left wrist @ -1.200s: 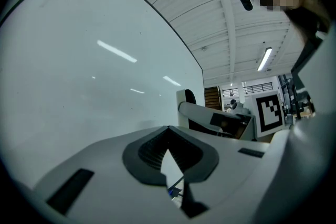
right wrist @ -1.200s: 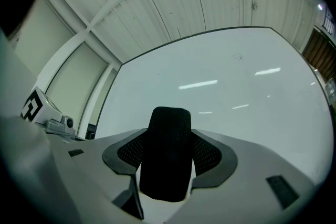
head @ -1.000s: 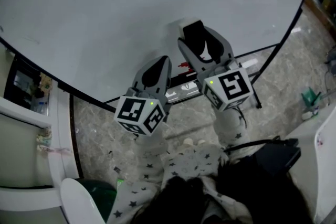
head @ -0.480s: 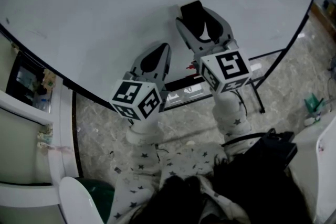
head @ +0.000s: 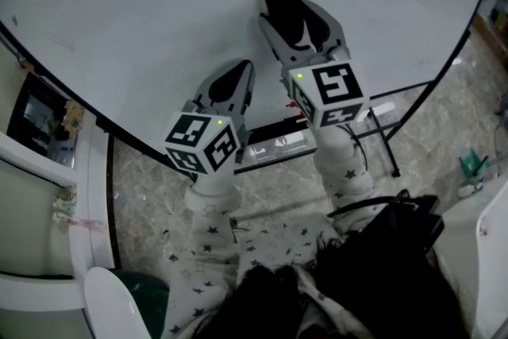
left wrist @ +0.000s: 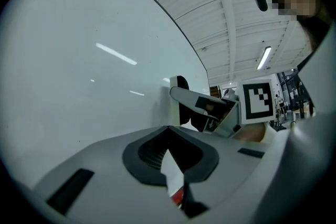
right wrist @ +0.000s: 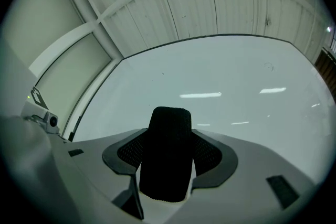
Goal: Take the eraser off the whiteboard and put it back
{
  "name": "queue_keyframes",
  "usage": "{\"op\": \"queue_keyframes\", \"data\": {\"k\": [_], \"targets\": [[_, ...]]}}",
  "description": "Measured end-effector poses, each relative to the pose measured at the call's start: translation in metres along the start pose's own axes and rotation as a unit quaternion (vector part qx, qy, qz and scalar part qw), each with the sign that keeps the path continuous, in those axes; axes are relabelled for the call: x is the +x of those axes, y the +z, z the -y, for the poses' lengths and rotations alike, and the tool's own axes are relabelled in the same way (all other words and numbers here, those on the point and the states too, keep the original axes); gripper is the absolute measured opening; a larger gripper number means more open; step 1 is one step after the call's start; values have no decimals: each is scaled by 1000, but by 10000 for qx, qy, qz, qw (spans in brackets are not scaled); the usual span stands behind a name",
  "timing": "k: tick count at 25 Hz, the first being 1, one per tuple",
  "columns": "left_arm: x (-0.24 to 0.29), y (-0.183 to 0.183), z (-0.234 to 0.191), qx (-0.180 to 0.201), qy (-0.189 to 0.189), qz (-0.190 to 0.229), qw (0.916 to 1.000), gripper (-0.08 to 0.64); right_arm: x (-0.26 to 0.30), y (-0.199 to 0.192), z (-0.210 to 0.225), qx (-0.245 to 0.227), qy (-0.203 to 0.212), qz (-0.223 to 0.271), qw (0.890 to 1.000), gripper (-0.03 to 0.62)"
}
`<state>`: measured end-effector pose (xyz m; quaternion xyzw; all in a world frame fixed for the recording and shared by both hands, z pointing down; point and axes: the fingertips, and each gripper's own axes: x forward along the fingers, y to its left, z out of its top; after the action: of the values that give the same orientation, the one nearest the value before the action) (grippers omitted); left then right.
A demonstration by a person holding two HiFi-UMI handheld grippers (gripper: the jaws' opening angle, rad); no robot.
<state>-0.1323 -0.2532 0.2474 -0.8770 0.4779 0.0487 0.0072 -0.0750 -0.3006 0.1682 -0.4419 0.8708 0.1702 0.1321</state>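
Both tongs have climbed along the whiteboard (head: 159,12) since a second ago, the right one carrying the eraser (head: 282,5) higher up the white face. From the head view, the right tongs (head: 298,21) grip the black eraser at their tips, well above the tray (head: 274,145) under the board's lower edge; the left tongs (head: 232,87) sit just beside them, lower down, tapered to a point.

The left gripper view shows its jaws drawn together with nothing between them. Beyond them, the eraser is close to the board, though whether it touches cannot be told.

The right gripper view shows the jaws spread wide and pressed on either side of the eraser, with bare board beyond.

Taking it off looks done; putting it back is still to come.
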Motion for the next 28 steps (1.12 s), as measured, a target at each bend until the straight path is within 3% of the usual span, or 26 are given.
{"op": "queue_keyframes", "data": {"k": [17, 28], "targets": [[-1, 0, 8, 79, 63, -58, 9999, 0, 6, 5, 14, -551, -600, -35, 9967, 255], [-2, -6, 7, 6, 97, -92, 9999, 1, 3, 6, 15, -669, -618, 105, 9958, 255]]}}
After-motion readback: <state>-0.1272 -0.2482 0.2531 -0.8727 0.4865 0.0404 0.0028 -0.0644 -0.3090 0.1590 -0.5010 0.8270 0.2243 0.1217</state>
